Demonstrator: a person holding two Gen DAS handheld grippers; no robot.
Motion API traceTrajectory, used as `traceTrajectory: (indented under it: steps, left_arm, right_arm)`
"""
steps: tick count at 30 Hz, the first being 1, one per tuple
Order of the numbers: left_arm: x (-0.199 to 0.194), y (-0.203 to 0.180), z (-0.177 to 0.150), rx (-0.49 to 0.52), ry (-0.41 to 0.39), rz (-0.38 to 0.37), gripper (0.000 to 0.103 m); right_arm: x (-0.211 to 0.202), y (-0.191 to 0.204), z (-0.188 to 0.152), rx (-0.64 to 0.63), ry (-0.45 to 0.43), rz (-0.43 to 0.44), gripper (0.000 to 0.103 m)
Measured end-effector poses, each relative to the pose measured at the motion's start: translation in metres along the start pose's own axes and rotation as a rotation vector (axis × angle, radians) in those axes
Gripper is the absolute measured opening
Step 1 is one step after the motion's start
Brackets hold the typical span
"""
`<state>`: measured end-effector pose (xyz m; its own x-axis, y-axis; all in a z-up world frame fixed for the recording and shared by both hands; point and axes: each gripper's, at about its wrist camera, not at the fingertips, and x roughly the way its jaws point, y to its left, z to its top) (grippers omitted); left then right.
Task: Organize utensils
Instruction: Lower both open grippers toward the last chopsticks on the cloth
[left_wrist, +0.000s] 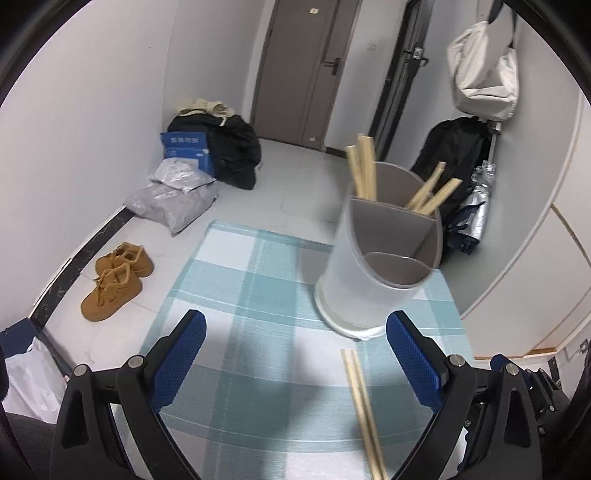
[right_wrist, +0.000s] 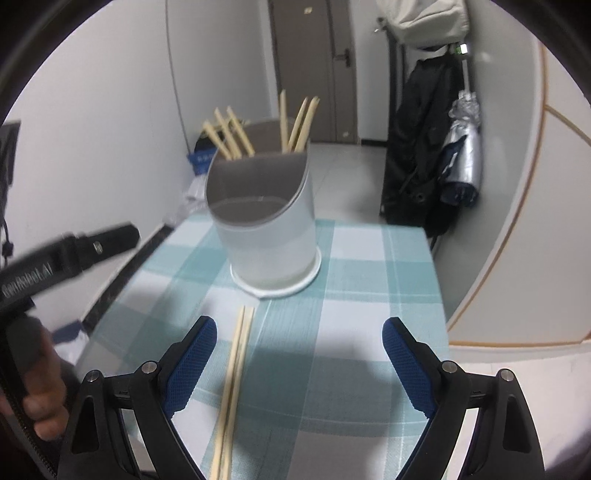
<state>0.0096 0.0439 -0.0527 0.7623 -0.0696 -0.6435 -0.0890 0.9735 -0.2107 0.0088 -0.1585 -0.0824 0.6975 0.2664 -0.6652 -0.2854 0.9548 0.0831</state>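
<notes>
A white utensil holder (left_wrist: 360, 280) (right_wrist: 269, 236) with grey compartments stands on a blue-checked tablecloth (left_wrist: 258, 266) (right_wrist: 369, 280). Two bunches of wooden chopsticks (left_wrist: 364, 166) (right_wrist: 231, 134) lean in its two rear compartments; the front compartment looks empty. A loose pair of chopsticks (left_wrist: 364, 410) (right_wrist: 234, 384) lies flat on the cloth in front of the holder. My left gripper (left_wrist: 295, 354) hovers open above the cloth, the loose pair between its fingers near the right one. My right gripper (right_wrist: 299, 362) is open too, the pair lying just inside its left finger (right_wrist: 192, 362).
The small table ends at the far side and at the left, with tiled floor beyond. Tan shoes (left_wrist: 116, 278), bags (left_wrist: 173, 199) and a dark coat (left_wrist: 229, 147) lie on the floor. A coat rack with an umbrella (right_wrist: 461, 155) stands right. The other handheld gripper and a hand (right_wrist: 40, 402) show at left.
</notes>
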Motion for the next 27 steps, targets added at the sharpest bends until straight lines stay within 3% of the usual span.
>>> traceTrajectory:
  steps: [10,11,17,23,27]
  left_arm:
    - [0.013,0.033,0.009,-0.105,0.058,0.055,0.096]
    - [0.013,0.035,0.011,-0.108,0.063,0.063,0.096]
    - [0.010,0.040,0.017,-0.120,0.035,0.090,0.096]
    - [0.016,0.046,0.016,-0.142,0.072,0.085,0.096]
    - [0.017,0.045,0.016,-0.156,0.086,0.076,0.096]
  right_arm:
    - [0.072,0.032,0.004,-0.126,0.203,0.031,0.079]
    - [0.079,0.035,0.002,-0.138,0.217,0.016,0.072]
    - [0.096,0.034,-0.005,-0.105,0.264,0.005,0.061]
    - [0.100,0.037,-0.008,-0.125,0.297,0.017,0.055]
    - [0.101,0.040,-0.009,-0.140,0.302,0.016,0.043]
